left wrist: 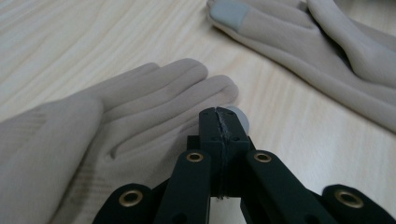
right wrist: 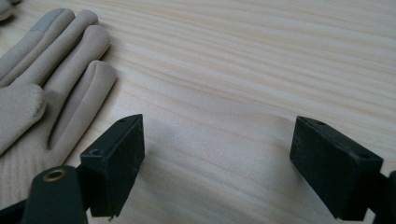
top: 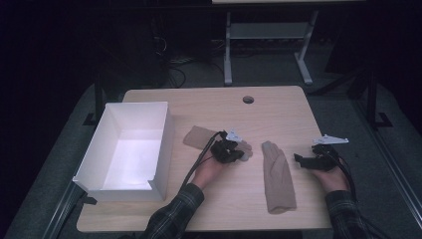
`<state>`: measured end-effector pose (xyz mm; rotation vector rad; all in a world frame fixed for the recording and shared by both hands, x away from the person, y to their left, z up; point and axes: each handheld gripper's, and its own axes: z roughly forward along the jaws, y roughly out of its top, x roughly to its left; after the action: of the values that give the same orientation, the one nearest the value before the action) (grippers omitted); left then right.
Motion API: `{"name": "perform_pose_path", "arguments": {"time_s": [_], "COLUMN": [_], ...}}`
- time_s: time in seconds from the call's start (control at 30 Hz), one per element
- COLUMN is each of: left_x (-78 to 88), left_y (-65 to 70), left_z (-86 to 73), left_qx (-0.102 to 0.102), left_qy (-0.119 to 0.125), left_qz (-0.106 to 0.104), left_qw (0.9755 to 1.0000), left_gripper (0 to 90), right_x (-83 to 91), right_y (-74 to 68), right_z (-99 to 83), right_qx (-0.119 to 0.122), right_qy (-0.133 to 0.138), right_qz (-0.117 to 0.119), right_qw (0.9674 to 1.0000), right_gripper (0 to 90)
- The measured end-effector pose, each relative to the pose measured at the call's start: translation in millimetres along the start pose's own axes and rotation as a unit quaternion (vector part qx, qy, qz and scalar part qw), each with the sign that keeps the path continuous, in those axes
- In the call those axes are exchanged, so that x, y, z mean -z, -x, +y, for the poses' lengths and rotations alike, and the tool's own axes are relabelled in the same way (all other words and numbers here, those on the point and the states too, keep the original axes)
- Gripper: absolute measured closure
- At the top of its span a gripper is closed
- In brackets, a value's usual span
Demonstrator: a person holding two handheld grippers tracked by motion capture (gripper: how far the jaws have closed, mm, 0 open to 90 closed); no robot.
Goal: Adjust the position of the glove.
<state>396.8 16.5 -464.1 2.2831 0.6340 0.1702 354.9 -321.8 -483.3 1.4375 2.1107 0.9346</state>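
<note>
Beige fabric gloves (top: 278,177): no lettering or label to read.
White open box (top: 97,154): plain, no print.
Pale wooden bench (top: 278,107): no marks or numbers.

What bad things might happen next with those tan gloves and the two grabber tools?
1. The left gripper is shut at the fingertips of the left tan fabric glove; whether it pinches any cloth is hard to tell, so the glove may slip out when lifted.
2. The second tan glove lies just beside it; dragging one could shift the other.
3. The white open cardboard box reaches the table's left edge; a bump might push it off.
</note>
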Motion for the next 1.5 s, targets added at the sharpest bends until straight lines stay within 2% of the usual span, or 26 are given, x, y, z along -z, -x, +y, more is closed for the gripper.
{"name": "perform_pose_path", "arguments": {"time_s": [0.07,0.4,0.5,0.6,0.73,0.77,0.8,0.87,0.9,1.07,1.17,1.3,1.33,1.37,1.4,1.5], "left_x": [-8.9,-30.1,-28.3,-19.9,1.8,1.8,10.8,15.0,23.2,37.6,46.4,55.0,56.9,59.2,59.2,60.4], "left_y": [-1.8,-13.5,-13.6,-12.4,-17.1,-17.1,-19.7,-20.9,-23.3,-29.2,-35.0,-44.3,-46.5,-50.8,-50.8,-56.5], "left_z": [9.1,34.5,36.5,36.7,29.6,29.6,24.6,21.8,15.9,5.6,-2.3,-12.7,-15.2,-19.9,-19.9,-26.3], "left_qx": [0.005,0.001,0.004,0.002,0.015,0.015,0.020,0.024,0.029,0.033,0.044,0.060,0.066,0.076,0.076,0.083], "left_qy": [0.001,-0.005,0.001,0.005,0.015,0.015,0.019,0.023,0.025,0.027,0.027,0.024,0.024,0.025,0.025,0.017], "left_qz": [-0.001,0.008,0.006,0.010,0.023,0.023,0.028,0.031,0.034,0.048,0.058,0.075,0.081,0.093,0.093,0.111], "left_qw": [1.0000,1.0000,1.0000,0.9999,0.9995,0.9995,0.9992,0.9990,0.9987,0.9979,0.9970,0.9951,0.9943,0.9925,0.9925,0.9903], "left_gripper": [89.6,89.6,89.6,89.6,89.6,89.6,89.6,89.6,89.6,89.6,89.6,89.6,89.6,89.6,89.6,89.6], "right_x": [0.1,0.1,0.0,0.0,0.1,0.1,0.1,0.1,0.1,0.1,0.1,0.1,0.1,0.1,0.1,0.0], "right_y": [0.2,0.2,0.2,0.2,0.0,0.0,0.1,0.0,-0.1,0.0,-0.2,-0.2,-0.2,-0.2,-0.2,-0.2], "right_z": [0.0,-0.1,-0.1,-0.1,-0.1,-0.1,-0.1,-0.1,-0.1,-0.1,-0.1,-0.1,-0.1,-0.1,-0.1,-0.1], "right_qx": [0.001,0.002,0.003,0.002,0.003,0.003,0.003,0.003,0.001,0.002,0.002,0.002,0.002,0.002,0.002,0.002], "right_qy": [0.000,-0.001,-0.001,-0.001,-0.001,-0.001,-0.001,-0.001,-0.001,-0.001,-0.001,-0.001,-0.001,-0.001,-0.001,-0.001], "right_qz": [0.000,0.000,0.000,0.000,0.001,0.001,0.001,0.001,0.001,0.001,0.000,0.001,0.000,0.001,0.001,0.001], "right_qw": [1.0000,1.0000,1.0000,1.0000,1.0000,1.0000,1.0000,1.0000,1.0000,1.0000,1.0000,1.0000,1.0000,1.0000,1.0000,1.0000], "right_gripper": [17.4,17.4,17.4,17.4,17.4,17.4,17.4,17.4,17.4,17.4,17.4,17.4,17.4,17.4,17.4,17.4]}}
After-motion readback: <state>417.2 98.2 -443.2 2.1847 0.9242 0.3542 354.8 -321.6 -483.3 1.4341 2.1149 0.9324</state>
